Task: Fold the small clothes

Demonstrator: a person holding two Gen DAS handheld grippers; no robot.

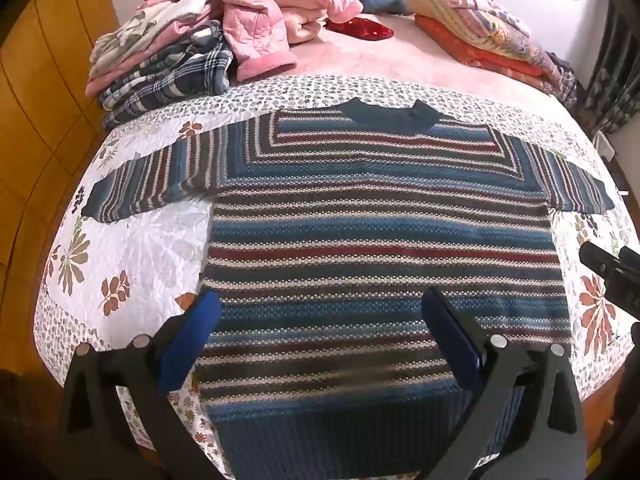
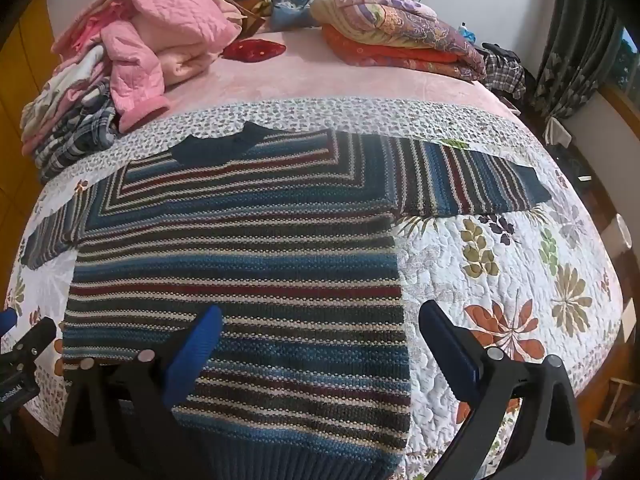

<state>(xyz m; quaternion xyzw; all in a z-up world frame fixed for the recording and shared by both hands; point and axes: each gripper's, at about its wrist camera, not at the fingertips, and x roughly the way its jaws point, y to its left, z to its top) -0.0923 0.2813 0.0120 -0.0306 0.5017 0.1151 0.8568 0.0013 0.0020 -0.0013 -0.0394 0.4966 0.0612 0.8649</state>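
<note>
The striped sweater (image 1: pixel 380 248) lies flat on the bed (image 1: pixel 360 60); both hand-held grippers (image 1: pixel 320 320) (image 2: pixel 320 332) hover wide open, empty. Next, I think: grip the sleeve at 9 o'clock.

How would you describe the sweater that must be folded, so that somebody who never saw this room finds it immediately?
Start at the bed, whose near half is covered by a white quilt with a leaf print. Flat in the middle of this quilt lies the striped knitted sweater in blue, dark red and cream, both sleeves spread out. Unlike the pink quilted jackets heaped behind it, it lies alone and unfolded.
</note>
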